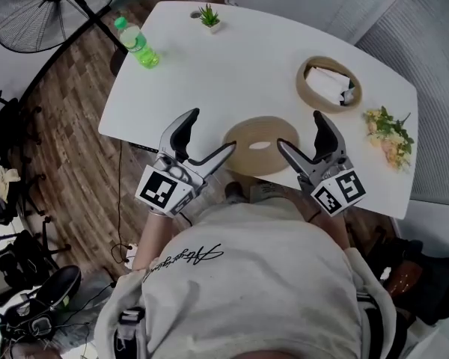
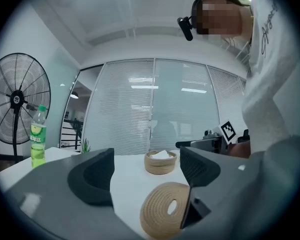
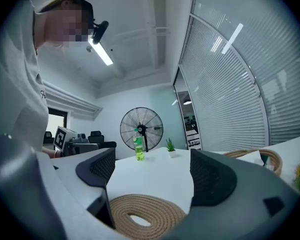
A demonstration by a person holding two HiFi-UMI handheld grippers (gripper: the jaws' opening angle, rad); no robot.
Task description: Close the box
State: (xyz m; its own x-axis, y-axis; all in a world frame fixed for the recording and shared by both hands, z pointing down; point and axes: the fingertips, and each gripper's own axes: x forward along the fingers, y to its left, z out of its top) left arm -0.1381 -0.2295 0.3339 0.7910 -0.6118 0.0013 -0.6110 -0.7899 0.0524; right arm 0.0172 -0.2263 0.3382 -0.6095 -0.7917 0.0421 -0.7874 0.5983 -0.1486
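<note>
White table (image 1: 239, 66), standing fan (image 1: 52, 6) off its far left corner. Left gripper (image 1: 209, 132) and right gripper (image 1: 298, 129) level at the near edge, both with jaws wide apart and clamping nothing. Woven lid (image 1: 243, 159) on the table between the two grippers, a jaw tip close to each side; contact unclear. Open woven box (image 1: 305, 88) further back on the right, well apart from the lid, something white inside. Flower bunch (image 1: 389, 134) beside the box. Green bottle (image 1: 138, 45) far left. Small potted plant (image 1: 209, 17) at the back edge.

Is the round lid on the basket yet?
No, the lid lies on the table, apart from the open basket.
</note>
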